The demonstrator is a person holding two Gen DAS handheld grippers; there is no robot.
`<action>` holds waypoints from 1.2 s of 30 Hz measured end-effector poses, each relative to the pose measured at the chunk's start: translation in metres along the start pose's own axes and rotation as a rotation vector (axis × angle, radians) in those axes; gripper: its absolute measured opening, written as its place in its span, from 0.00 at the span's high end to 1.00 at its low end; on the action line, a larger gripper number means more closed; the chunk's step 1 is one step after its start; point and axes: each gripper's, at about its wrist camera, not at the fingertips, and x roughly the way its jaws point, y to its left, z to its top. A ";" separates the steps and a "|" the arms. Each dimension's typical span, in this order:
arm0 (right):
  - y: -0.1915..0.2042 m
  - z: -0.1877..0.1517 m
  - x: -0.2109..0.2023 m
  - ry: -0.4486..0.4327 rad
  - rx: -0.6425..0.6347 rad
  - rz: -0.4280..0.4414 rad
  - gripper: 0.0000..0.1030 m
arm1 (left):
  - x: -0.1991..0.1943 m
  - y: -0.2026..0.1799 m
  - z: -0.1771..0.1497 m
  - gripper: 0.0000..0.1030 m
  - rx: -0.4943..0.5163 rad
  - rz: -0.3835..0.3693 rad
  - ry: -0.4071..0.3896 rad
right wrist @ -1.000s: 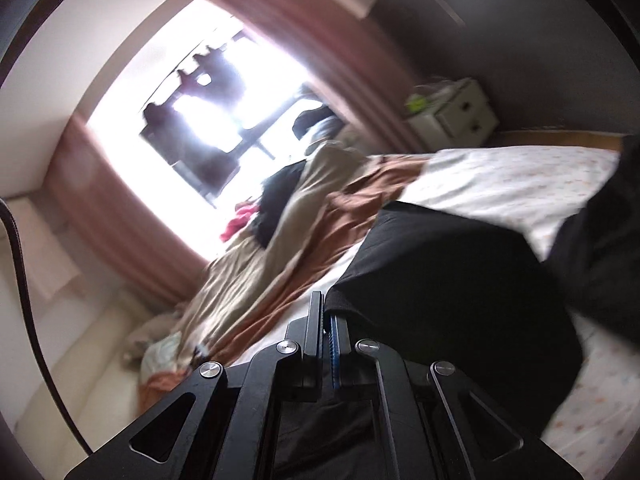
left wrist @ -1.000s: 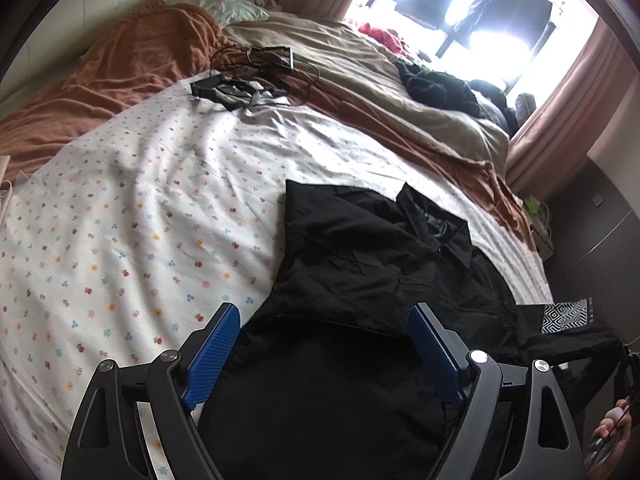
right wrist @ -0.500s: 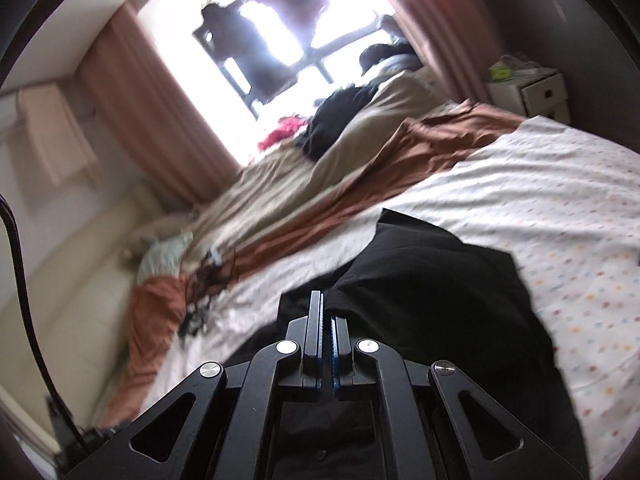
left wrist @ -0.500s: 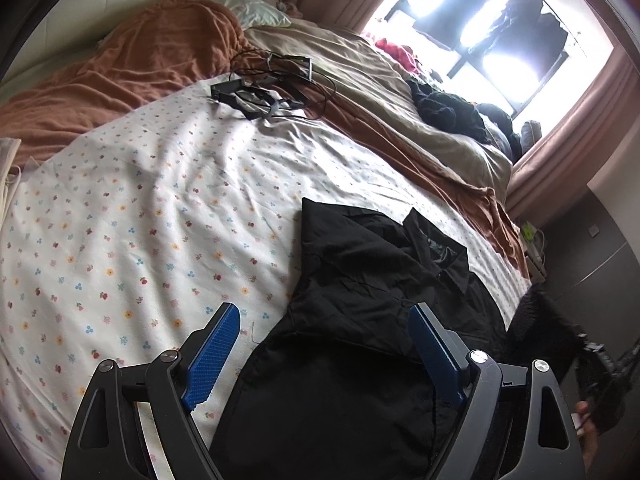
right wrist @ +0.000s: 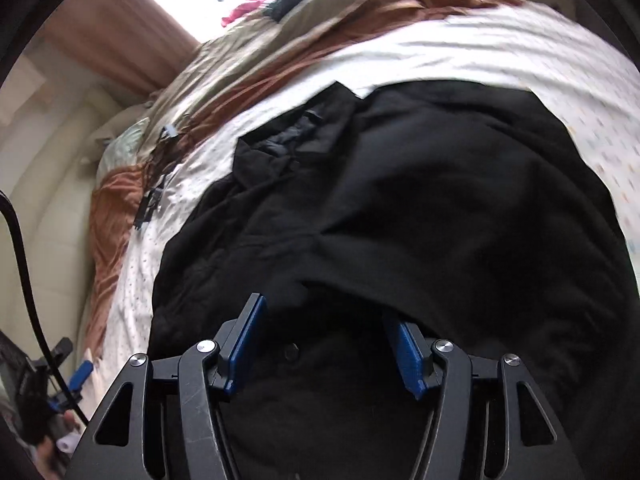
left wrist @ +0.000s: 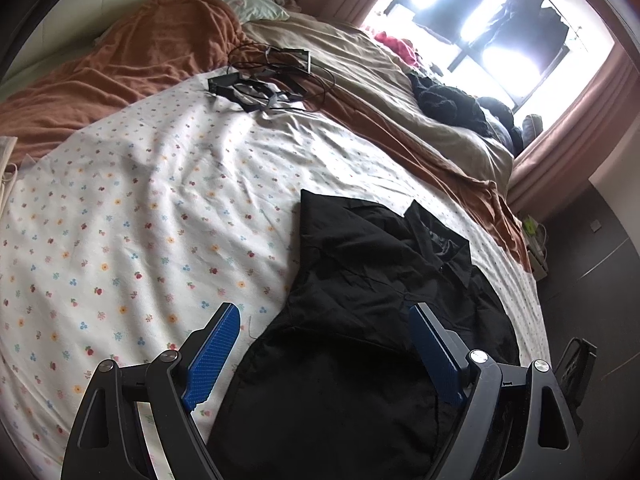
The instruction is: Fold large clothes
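**Sleeve Fold Laid; Lengthwise Fold Pending**

The floral bed sheet (left wrist: 132, 208) is carrying the black shirt (left wrist: 360, 320), which is lying flat with its collar (left wrist: 448, 240) pointing toward 1 o'clock in the left view. I am judging that both sides are folded in; the next move is calling for a hem grip. My left gripper (left wrist: 324, 344) and right gripper (right wrist: 330, 340) are hovering spread apart, empty, with the shirt at 12 o'clock under both.

Bed w/ white floral-print sheet (left wrist: 132, 216): crumpled black collared shirt (left wrist: 360, 320) lies near its edge; rust-brown blanket (left wrist: 132, 64), beige duvet (left wrist: 384, 92), tangle of black cables (left wrist: 272, 80) further back.
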 end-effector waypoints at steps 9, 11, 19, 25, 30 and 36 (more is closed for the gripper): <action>-0.036 -0.005 -0.051 -0.017 0.160 0.025 0.41 | 0.001 -0.013 -0.009 0.16 0.032 -0.004 0.008; -0.052 -0.007 -0.061 -0.029 0.209 0.027 0.41 | 0.002 -0.014 -0.010 0.16 0.038 -0.001 0.010; -0.111 -0.013 -0.073 -0.028 0.386 -0.040 0.41 | 0.005 -0.015 -0.013 0.16 0.045 0.012 0.017; -0.122 -0.011 -0.034 0.072 0.380 -0.048 0.41 | 0.009 -0.014 -0.013 0.16 0.046 0.020 0.025; -0.120 -0.006 -0.022 0.038 0.333 -0.082 0.72 | 0.009 -0.013 -0.013 0.16 0.042 0.016 0.024; -0.106 0.001 -0.045 -0.077 0.283 -0.011 0.93 | 0.003 -0.010 -0.009 0.16 0.016 0.000 0.007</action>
